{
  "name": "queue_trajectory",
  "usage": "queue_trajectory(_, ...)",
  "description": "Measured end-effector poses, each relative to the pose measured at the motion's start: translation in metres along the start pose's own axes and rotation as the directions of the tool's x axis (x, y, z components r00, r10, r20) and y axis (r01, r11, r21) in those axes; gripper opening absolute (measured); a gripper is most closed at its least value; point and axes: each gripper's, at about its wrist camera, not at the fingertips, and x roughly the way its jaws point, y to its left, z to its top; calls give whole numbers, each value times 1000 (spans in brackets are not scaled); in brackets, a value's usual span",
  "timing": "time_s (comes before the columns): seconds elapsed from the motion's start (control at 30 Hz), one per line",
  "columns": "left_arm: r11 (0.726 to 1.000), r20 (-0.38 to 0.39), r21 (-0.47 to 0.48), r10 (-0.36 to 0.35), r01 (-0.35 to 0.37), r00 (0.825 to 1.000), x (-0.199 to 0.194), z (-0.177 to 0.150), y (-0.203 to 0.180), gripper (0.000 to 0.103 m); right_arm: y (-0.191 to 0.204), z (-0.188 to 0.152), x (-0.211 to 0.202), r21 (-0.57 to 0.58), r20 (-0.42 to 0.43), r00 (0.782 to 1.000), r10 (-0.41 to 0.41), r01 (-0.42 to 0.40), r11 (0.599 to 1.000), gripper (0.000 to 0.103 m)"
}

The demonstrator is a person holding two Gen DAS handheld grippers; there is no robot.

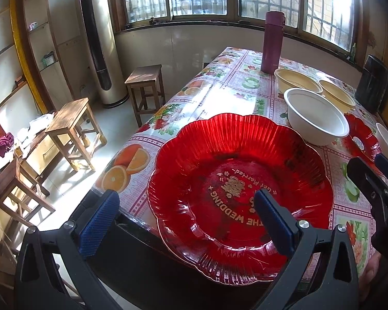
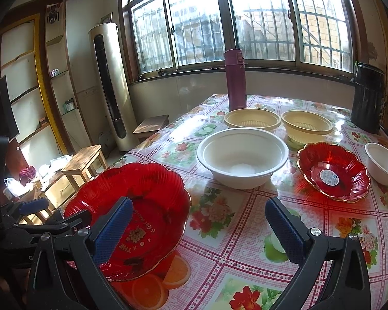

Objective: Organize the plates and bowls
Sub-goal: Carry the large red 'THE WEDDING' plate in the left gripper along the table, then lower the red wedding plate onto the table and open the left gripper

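Note:
A large red scalloped plate (image 1: 240, 193) with gold lettering lies at the table's near left corner, overhanging the edge. My left gripper (image 1: 187, 222) is open around the plate's near rim, one finger over its inside and the other off the table. My right gripper (image 2: 199, 232) is open too, its left finger over the same large red plate (image 2: 152, 201), with nothing held. Farther back stand a big white bowl (image 2: 243, 157), a small red plate (image 2: 333, 170), a small white bowl (image 2: 382, 162) and two yellow bowls (image 2: 252, 118) (image 2: 306, 126).
A purple flask (image 2: 235, 80) and a black container (image 2: 367, 98) stand at the far end of the fruit-patterned tablecloth (image 2: 245, 232). Wooden stools (image 1: 72, 129) and a tall air conditioner (image 1: 98, 46) are on the floor to the left.

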Motion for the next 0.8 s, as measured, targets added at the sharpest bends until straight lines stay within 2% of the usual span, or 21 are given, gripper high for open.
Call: queue_trajectory(0.8, 1000, -36, -7, -6, 6, 999, 14, -2, 4, 103, 1, -1, 14, 7, -33, 999, -2, 3, 1000, 103)
